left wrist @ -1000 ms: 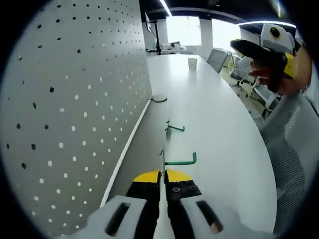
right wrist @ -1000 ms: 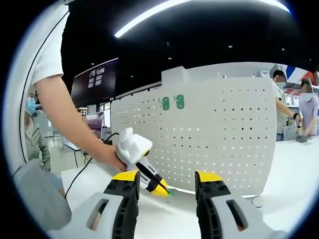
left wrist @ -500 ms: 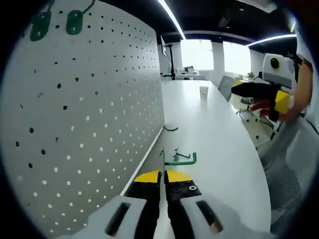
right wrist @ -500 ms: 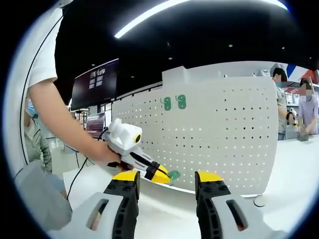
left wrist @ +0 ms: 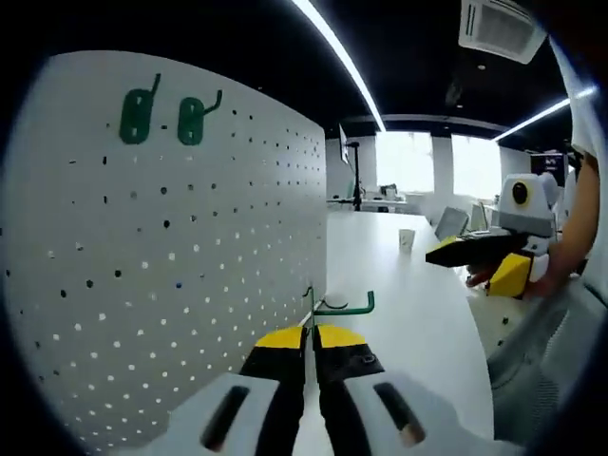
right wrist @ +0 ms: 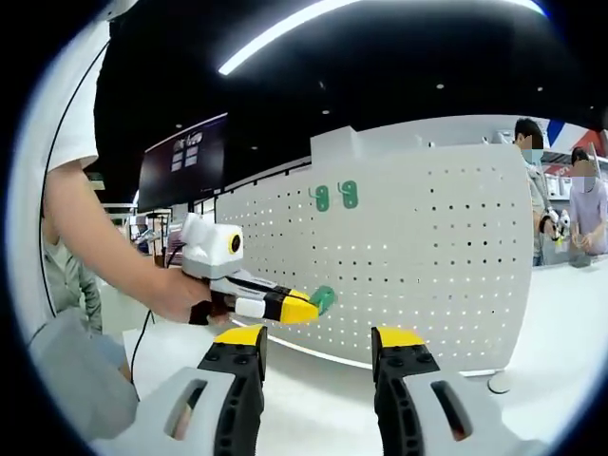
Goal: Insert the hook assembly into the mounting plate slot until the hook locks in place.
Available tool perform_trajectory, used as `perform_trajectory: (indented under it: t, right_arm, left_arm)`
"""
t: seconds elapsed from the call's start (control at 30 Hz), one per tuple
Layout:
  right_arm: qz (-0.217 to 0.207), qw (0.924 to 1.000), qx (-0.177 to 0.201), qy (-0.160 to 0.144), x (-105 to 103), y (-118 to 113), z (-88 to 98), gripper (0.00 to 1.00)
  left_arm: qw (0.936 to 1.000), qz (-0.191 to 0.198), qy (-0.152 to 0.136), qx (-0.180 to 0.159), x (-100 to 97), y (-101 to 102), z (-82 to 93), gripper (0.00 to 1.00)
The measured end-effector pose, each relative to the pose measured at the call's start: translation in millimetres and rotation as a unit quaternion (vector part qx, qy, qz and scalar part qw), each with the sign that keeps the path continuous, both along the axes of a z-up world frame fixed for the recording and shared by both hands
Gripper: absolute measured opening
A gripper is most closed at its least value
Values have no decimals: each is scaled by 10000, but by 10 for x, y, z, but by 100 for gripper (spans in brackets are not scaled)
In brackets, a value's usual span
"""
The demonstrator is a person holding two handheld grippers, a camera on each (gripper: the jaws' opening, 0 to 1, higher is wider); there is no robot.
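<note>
My left gripper is shut on a green hook assembly, whose thin wire arm sticks out to the right above the yellow jaw tips. The white pegboard mounting plate stands upright on my left, with two green hooks hung near its top. In the right gripper view the left gripper is held up in front of the pegboard with the green hook at its tip, below the two hung hooks. My right gripper is open with nothing between its jaws.
A long white table runs along the pegboard's foot, with a small paper cup far down it. The right gripper hovers at the right in a hand. People stand beyond the board's right end. A small round disc lies on the table.
My left gripper has lifted the green hook off the table and up along the pegboard, level with its middle. The right gripper has stayed open and nearly still.
</note>
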State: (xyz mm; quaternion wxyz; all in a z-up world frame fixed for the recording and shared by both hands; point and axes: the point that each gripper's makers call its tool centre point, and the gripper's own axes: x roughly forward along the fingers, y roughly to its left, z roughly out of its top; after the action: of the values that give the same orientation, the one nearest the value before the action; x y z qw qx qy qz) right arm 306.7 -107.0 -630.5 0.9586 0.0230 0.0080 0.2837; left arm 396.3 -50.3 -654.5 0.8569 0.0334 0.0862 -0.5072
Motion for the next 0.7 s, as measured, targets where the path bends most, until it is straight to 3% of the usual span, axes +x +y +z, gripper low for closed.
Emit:
perform_trajectory:
  t: [0.13,0.37,0.7]
  right_arm:
    - [-12,10000,32,11,3,-7,-2,42]
    - [-13,10000,82,29,1,-6,6,42]
    - [12,10000,83,17,-1,4,6,42]
  left_arm:
    - [9996,13,-132,-239,-86,19,118,3]
    - [9964,71,-601,-591,-243,36,412,3]
    - [9952,176,-601,-751,-292,45,477,3]
